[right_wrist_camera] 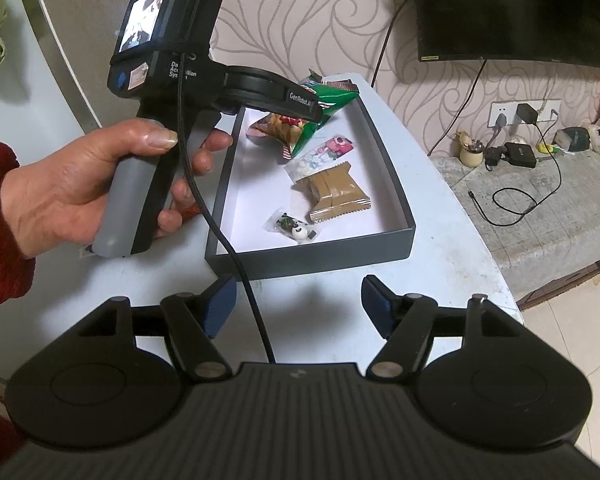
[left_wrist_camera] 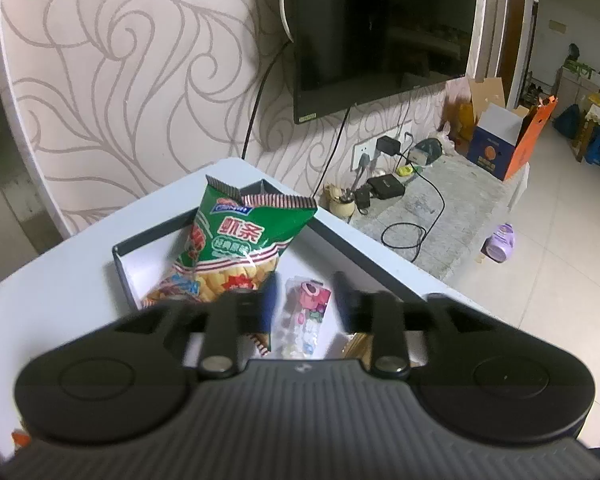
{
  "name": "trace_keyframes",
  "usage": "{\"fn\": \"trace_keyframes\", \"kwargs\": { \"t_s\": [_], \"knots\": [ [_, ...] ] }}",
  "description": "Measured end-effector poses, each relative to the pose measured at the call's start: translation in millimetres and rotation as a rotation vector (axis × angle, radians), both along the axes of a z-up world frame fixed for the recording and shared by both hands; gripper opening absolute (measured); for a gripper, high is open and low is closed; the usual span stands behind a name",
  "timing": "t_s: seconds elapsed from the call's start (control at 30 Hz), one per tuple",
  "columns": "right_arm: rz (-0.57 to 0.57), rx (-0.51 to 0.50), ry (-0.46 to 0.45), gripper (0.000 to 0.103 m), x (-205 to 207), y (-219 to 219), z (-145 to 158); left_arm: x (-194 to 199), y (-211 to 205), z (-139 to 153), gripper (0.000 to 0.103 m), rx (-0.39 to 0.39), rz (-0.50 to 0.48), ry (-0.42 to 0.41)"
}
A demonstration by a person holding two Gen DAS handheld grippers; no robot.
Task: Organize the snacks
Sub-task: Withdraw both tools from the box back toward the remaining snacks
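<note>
A: So, anything readable? The green chip bag (left_wrist_camera: 236, 248) says 虾条 in red, and it's leaning inside the gray box (right_wrist_camera: 396, 168) on the white table (right_wrist_camera: 452, 240).

B: Yep, and the left gripper (left_wrist_camera: 306, 300) reads "GenRobot.AI" on its side from the right cam. Its jaws sit partly apart over the clear candy pack (left_wrist_camera: 304, 316), gripping nothing.

A: Right gripper (right_wrist_camera: 298, 306)?

B: Spread wide, nothing in it, just short of the box. The tan packet (right_wrist_camera: 334, 190) and small panda pack (right_wrist_camera: 294, 228) lie in there too.
</note>
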State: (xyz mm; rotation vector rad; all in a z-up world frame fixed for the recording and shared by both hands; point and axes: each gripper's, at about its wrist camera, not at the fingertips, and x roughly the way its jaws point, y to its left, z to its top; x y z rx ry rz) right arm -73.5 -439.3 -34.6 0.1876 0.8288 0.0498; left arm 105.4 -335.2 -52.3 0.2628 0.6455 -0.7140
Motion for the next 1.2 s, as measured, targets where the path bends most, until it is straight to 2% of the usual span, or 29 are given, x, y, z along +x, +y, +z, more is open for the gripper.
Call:
{"fn": "trace_keyframes", "kwargs": {
  "t_s": [0.1,0.73,0.83,1.2],
  "knots": [
    [0.000,0.000,-0.001,0.075,-0.7,0.7,-0.6,-3.0,2.3,3.0,0.061,-0.011,0.010,-0.021],
    [-0.041,0.010,-0.036,0.076,-2.4,-2.4,3.3,-18.0,13.0,2.6,0.060,0.003,-0.008,-0.043],
    [-0.054,0.015,-0.044,0.076,-1.0,-5.0,5.4,-19.4,16.1,1.1,0.056,0.004,-0.020,-0.033],
    [-0.066,0.019,-0.065,0.079,10.2,-9.2,11.0,-34.9,32.7,10.4,0.057,-0.029,-0.020,-0.005]
  ]
}}
